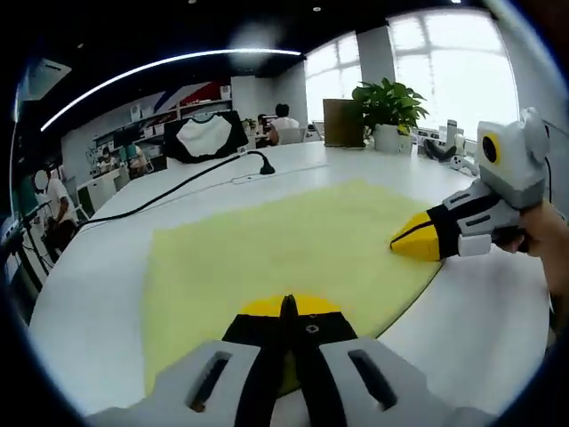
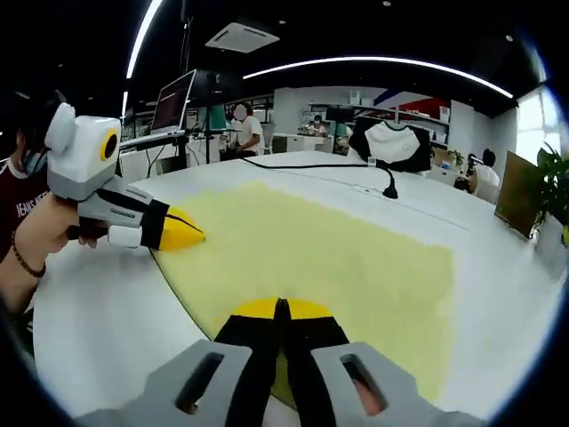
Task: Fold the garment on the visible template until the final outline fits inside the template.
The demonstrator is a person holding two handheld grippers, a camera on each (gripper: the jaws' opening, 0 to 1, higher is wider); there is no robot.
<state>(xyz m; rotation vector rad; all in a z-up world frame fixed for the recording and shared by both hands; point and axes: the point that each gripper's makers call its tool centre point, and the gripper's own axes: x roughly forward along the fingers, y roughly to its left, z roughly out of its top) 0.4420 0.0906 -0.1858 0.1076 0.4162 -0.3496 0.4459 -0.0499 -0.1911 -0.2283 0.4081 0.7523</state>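
I am looking along the left gripper (image 1: 289,307) in the left gripper view; its two black jaws with yellow tips are lying pressed together, resting at the near edge of the pale yellow garment (image 1: 293,240); whether a fold of cloth is pinched between them I cannot tell. The garment is lying flat and spread across a white table (image 1: 98,294); I am not making out any template outline beneath or around it. The right gripper (image 1: 413,238) is coming into this view from the right, held by a hand (image 1: 547,245); its yellow tips are closed to a point and are touching the garment's far right edge. In the right gripper view I am seeing the right gripper (image 2: 281,310) from behind, jaws together at the near hem of the garment (image 2: 338,253); the left gripper (image 2: 182,231) is entering from the left, tips shut and touching the cloth's edge, with a hand (image 2: 40,236) wearing a bead bracelet gripping it. A black cable (image 1: 182,185) is running across the table beyond the garment; a potted plant (image 1: 388,111) is standing at the far side.
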